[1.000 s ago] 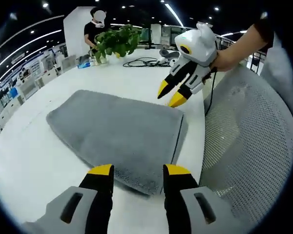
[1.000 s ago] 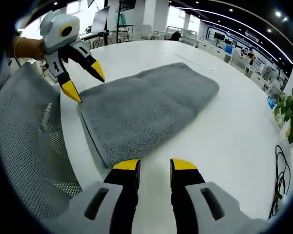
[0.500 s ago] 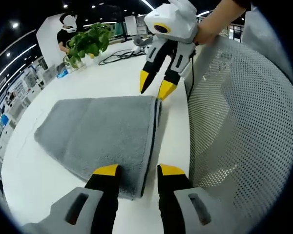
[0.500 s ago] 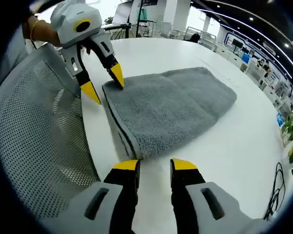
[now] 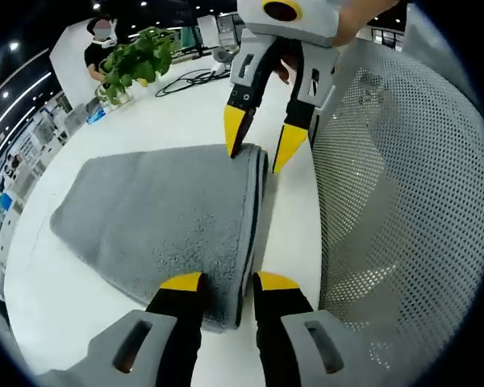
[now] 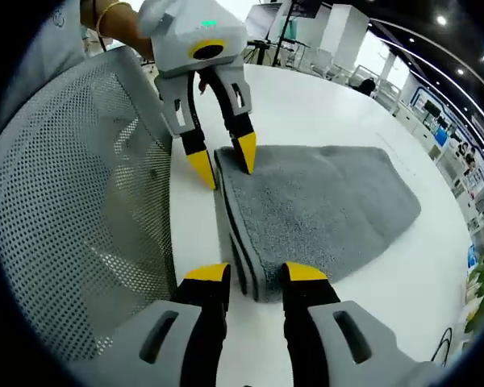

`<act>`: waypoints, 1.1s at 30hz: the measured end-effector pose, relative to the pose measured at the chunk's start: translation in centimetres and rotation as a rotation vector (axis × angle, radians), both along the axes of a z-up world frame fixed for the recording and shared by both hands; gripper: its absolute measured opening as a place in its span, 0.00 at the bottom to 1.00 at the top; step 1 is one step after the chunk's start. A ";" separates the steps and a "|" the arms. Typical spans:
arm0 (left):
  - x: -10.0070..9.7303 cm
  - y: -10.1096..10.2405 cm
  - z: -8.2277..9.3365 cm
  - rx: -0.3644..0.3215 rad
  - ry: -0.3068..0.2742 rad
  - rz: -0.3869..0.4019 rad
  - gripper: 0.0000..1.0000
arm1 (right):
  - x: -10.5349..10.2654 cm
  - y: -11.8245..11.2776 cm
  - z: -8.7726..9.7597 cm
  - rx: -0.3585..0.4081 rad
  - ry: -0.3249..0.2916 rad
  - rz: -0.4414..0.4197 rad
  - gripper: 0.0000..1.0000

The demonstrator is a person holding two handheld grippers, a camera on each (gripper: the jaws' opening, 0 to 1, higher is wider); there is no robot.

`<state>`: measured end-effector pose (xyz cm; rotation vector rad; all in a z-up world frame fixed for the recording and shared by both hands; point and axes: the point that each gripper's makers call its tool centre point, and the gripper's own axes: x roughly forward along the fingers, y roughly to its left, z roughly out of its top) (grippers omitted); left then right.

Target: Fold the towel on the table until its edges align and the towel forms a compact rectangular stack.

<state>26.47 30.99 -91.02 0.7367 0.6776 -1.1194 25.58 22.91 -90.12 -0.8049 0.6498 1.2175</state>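
On the white table (image 5: pixel 129 129) a grey towel (image 5: pixel 161 218) is laid folded in several layers, with its stacked long edge turned toward the table's near border and a mesh chair back (image 5: pixel 395 201) just beside that border. In the left gripper view, the left gripper (image 5: pixel 223 282) is seen at one corner of this layered edge, its yellow-tipped jaws parted with the corner of the towel lying between them; whether the cloth is actually pressed cannot be told. At the other end of the same edge the right gripper (image 5: pixel 258 141) is held by a hand, its jaws spread, one tip set on top of the towel and the other outside the edge.

In the right gripper view the same arrangement is shown from the opposite end: the towel (image 6: pixel 323 210) is spread away across the table (image 6: pixel 306 105), and its folded edge is straddled by the right gripper (image 6: pixel 256 274), jaws apart. The left gripper (image 6: pixel 223 160) is seen at the far corner, likewise spread astride the edge.

A potted plant (image 5: pixel 133 60) and black cables (image 5: pixel 185 79) are seen farther back on the table.
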 end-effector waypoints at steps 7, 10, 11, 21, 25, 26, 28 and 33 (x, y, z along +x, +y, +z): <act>0.3 0.2 0.0 -0.002 0.013 0.009 0.22 | 0.1 0.2 -1.0 -0.016 0.023 0.010 0.24; 0.4 0.0 0.1 0.009 0.026 0.018 0.21 | 0.0 0.2 -1.3 -0.002 0.050 -0.007 0.25; 0.4 0.0 0.1 0.012 0.029 0.020 0.20 | 0.0 0.2 -1.4 -0.001 0.047 -0.008 0.25; 0.9 -0.1 0.0 0.008 0.025 0.021 0.13 | 0.8 0.1 -1.3 0.003 0.025 -0.018 0.15; 1.4 -0.2 -0.1 -0.012 0.046 0.027 0.11 | 1.0 0.3 -1.2 0.020 0.031 -0.039 0.13; 1.4 -0.2 -0.1 -0.012 0.042 0.016 0.11 | 1.0 0.2 -1.2 0.021 0.031 -0.040 0.13; 1.5 -0.4 -0.1 -0.010 0.015 -0.006 0.10 | 1.0 0.3 -1.3 0.024 0.032 -0.038 0.13; 1.6 -0.4 -0.2 -0.015 0.025 0.001 0.10 | 1.6 0.2 -1.2 0.051 0.073 -0.052 0.08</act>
